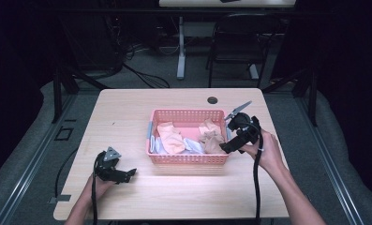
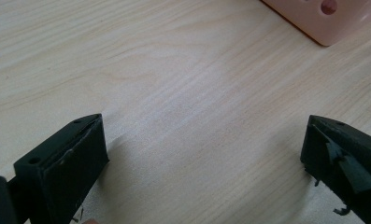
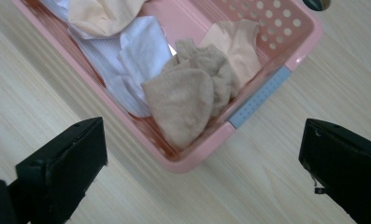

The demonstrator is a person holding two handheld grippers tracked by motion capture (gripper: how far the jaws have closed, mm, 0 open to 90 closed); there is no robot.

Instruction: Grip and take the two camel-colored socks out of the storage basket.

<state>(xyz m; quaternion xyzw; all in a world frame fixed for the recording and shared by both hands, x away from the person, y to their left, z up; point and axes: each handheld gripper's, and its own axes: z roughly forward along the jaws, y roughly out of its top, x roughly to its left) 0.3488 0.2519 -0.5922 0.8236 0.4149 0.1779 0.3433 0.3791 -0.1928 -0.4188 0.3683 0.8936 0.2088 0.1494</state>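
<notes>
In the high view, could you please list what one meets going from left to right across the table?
Left claw → pink basket, and inside it the peach cloth → white cloth → tan cloth → right claw.

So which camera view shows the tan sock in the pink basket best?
The right gripper view: the tan sock lies close and large between the open right gripper jaws, draped over the pink basket corner. The high view shows it small at the basket's right end. The left gripper view shows a basket corner and bare table.
</notes>
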